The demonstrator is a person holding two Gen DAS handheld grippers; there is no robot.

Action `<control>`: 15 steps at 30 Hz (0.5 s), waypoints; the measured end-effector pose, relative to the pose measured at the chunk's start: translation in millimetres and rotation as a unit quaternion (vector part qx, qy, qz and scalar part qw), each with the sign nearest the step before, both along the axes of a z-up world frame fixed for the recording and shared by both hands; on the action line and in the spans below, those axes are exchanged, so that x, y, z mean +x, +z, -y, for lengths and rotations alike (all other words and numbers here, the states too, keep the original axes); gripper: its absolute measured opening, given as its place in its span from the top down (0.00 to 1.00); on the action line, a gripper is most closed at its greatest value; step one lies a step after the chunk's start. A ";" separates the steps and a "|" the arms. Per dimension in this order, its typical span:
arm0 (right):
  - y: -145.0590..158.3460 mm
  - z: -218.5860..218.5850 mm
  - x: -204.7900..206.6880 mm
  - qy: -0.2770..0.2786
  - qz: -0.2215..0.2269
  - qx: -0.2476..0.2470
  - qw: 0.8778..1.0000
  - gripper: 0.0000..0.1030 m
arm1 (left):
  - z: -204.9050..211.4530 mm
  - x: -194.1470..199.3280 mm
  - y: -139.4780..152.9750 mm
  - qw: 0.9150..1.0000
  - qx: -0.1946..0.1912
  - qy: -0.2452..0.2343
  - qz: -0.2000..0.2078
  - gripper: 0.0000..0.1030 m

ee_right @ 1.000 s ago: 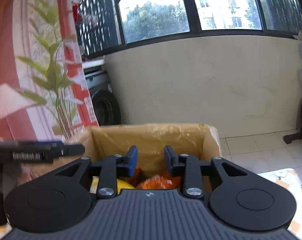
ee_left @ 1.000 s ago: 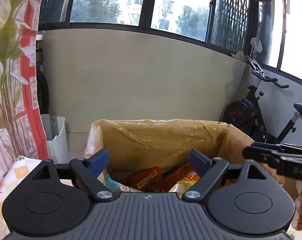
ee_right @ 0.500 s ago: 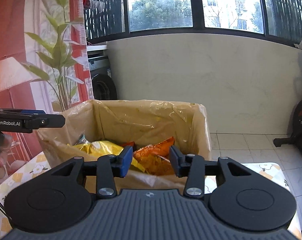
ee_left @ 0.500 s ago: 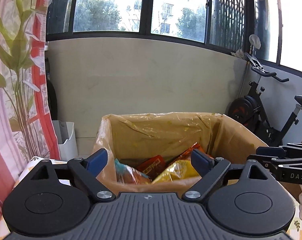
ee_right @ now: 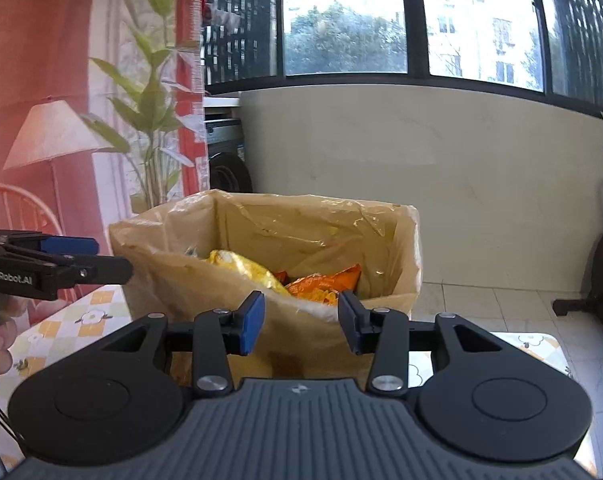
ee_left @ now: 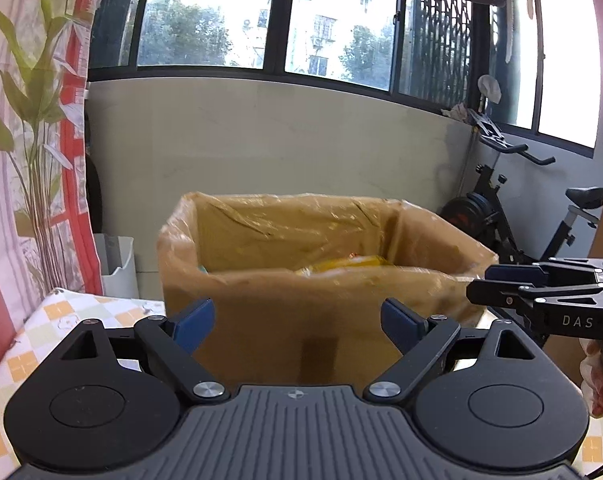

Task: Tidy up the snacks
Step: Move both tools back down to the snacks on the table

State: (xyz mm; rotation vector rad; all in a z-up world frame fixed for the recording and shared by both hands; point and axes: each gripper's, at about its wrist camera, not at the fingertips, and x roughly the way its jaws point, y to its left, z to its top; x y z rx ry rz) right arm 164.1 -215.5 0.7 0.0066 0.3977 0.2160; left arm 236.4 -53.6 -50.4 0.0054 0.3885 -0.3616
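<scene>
Both empty, left gripper [ee_left: 297, 322] spread wide, right gripper [ee_right: 300, 322] parted, facing upright plastic-lined cardboard box [ee_right: 229, 280] of crinkly snack bags [ee_right: 321, 282].

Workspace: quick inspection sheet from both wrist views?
Surface: table under a checked, flowered cloth.
Job's things: cardboard box lined with clear plastic; yellow snack bag and orange snack bag inside.
Clutter: nothing seen.
Grippers: left tongs open wide, empty; right tongs open, empty; both short of the box.
Cables: thin cords at frame edges, unclear.
Surroundings: exercise bike, white bin, windows, printed curtain.
</scene>
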 end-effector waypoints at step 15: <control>-69.7 16.3 -30.8 0.001 -0.040 0.040 0.998 0.57 | -2.8 -17.7 -69.2 0.997 -0.010 0.007 -0.071 0.15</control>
